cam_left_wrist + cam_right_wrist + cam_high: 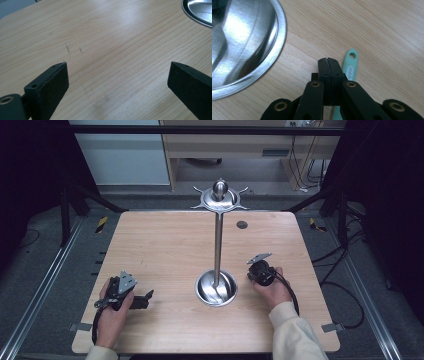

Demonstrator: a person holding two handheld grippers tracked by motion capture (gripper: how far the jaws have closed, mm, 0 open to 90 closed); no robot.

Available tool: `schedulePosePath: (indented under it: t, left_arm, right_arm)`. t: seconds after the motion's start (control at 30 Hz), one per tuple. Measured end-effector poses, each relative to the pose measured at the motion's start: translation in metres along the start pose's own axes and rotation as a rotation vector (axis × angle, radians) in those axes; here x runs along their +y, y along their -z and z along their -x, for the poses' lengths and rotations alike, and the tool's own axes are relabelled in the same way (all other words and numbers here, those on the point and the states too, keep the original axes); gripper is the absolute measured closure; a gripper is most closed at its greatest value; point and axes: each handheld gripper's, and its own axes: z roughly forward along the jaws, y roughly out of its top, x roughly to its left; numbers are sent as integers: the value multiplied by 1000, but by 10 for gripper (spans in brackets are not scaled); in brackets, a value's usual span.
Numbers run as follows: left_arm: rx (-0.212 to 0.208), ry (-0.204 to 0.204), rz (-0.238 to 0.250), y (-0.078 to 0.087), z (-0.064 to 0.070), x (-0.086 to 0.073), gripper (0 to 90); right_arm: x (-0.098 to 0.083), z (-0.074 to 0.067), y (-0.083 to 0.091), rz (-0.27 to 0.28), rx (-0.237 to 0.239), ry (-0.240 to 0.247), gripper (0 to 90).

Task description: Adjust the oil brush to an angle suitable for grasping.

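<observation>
1. Right gripper (329,61) sits at the near-right of the tabletop (165,245), just beside the round steel base (216,288) of the stand (218,240). Its jaws are closed tight, tip to tip, w/ nothing visibly pinched between them.
2. A mint-green handle (350,67) w/ a hang hole lies flat on the wood, under and just right of those jaws in the right gripper view. Can't tell if the jaws touch it; looks like they rest on or just above it, not clamped round it.
3. Judged: the hole-ended handle probably belongs on one of the hooks at the stand's top (220,200), so it lies close to the base, ready for pickup. Closed jaws would need to reopen and straddle the handle first.
4. Left gripper (117,75) lies low at the near-left, held by the left hand (112,312), jaws wide open over bare wood, gripping nothing. Prob. parked as a spare, or to steady the stand later.
5. Views differ: high view gives the whole stand, both hands and the layout, but the right hand (274,290) covers the handle there. Right gripper view gives the handle and the base rim up close. Left gripper view catches a sliver of the base at top right.
</observation>
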Motion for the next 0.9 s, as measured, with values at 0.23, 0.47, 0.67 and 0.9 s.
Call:
schedulePosePath:
  t: [0.23,0.47,0.67,0.9]
  left_arm:
    - [-1,-2,-1,0,0,0,31]
    - [-1,-1,-2,0,0,0,30]
    - [-4,-6,-3,-1,1,0,30]
    - [-4,-8,-4,-1,2,0,31]
  right_arm:
    - [-2,5,-1,-2,-12,-38,900]
    - [-4,9,0,-12,-37,-76,900]
    - [-7,18,3,-18,-51,-139,900]
    - [-6,22,14,7,-52,-188,865]
